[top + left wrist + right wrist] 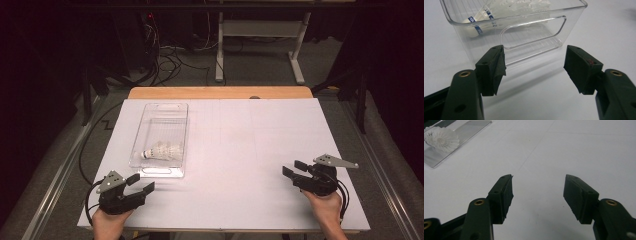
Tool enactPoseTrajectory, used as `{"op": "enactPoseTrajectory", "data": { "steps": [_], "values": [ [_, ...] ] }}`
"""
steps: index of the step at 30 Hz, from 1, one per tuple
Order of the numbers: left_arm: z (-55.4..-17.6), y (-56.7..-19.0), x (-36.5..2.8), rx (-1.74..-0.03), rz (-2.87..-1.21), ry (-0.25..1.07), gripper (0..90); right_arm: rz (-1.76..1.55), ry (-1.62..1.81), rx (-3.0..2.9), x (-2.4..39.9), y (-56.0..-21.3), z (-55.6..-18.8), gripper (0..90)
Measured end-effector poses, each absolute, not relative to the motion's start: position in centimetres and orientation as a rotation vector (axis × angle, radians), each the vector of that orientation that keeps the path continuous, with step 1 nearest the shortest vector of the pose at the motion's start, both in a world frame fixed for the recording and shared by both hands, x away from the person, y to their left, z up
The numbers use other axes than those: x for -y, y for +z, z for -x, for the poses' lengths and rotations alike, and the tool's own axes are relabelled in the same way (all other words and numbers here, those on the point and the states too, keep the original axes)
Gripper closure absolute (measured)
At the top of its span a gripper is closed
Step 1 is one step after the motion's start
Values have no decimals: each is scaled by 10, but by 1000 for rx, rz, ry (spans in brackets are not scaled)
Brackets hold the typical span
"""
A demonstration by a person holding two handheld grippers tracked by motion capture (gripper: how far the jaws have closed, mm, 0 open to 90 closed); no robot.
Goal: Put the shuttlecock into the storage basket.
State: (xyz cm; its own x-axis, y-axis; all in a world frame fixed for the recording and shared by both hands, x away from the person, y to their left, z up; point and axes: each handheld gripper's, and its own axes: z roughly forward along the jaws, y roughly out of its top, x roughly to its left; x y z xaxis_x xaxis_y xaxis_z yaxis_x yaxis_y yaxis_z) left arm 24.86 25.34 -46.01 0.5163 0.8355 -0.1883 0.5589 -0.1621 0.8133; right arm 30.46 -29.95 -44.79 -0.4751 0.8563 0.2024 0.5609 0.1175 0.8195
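Clear plastic bin (162,140): sits on the left part of the white table (250,150), long side running away from the person.
Shuttlecock (162,151): white, lying on its side inside the bin's near half.
Left gripper (140,184): jaws apart, nothing between them, just before the bin's near end wall.
Right gripper (294,169): jaws apart over bare table, well apart from the bin.
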Motion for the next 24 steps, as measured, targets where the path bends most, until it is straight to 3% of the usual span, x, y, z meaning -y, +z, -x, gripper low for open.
{"op": "enactPoseTrajectory", "data": {
  "steps": [24],
  "values": [
    [-248, -460, -254, -1154, -1843, 383, 340, -1406, 1318, -2040, 313, -458, -292, 392]
  ]
}}
